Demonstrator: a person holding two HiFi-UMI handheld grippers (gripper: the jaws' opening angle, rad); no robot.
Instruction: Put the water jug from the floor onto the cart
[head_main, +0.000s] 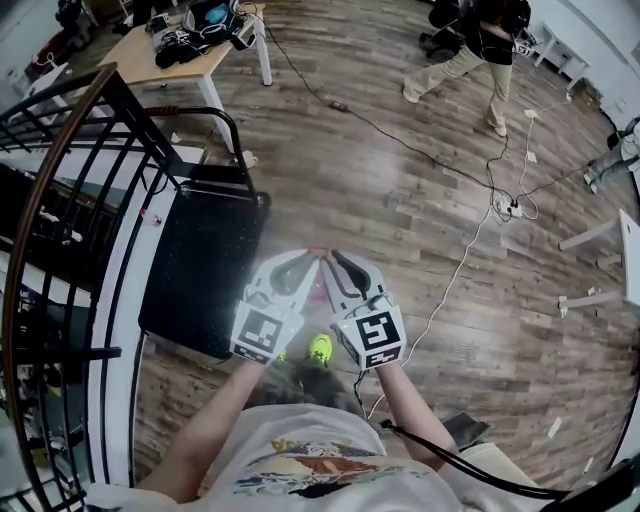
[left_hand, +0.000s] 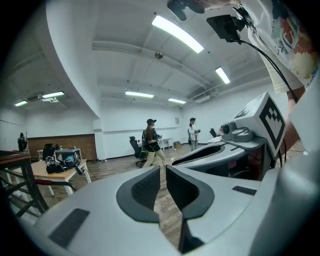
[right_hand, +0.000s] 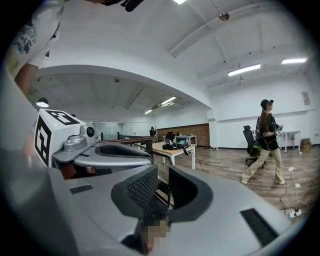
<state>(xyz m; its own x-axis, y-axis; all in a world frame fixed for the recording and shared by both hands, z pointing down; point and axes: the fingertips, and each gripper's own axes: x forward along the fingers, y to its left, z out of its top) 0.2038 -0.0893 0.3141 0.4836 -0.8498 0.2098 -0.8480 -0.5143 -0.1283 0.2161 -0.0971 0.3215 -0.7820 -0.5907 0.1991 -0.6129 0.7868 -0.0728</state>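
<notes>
Holding the two grippers side by side before the body, the person points both forward over the wooden floor (head_main: 400, 200), and their tips come very close together. The fingers of the left gripper (left_hand: 163, 172) are clenched: only a thin slit is between the pads, and nothing is in it. The fingers of the right gripper (right_hand: 163, 176) are released a little. A narrow gap shows between the ribbed pads (right_hand: 142, 187), and it holds nothing.

The cart (head_main: 200, 270), a black flat platform with a black tube handle (head_main: 238, 140) at its far end, stands on the floor to the left of the left fingers and lower than them, apart from both grippers. The water jug I cannot find in any view, so I cannot tell its place.

Well beyond the fingertips, to the right, a person (head_main: 480, 50) walks over the floor. A white cable (head_main: 470, 250) runs there to a power strip (head_main: 510, 208). Far beyond the left fingers stands a light table (head_main: 135, 50) with dark things on it.
</notes>
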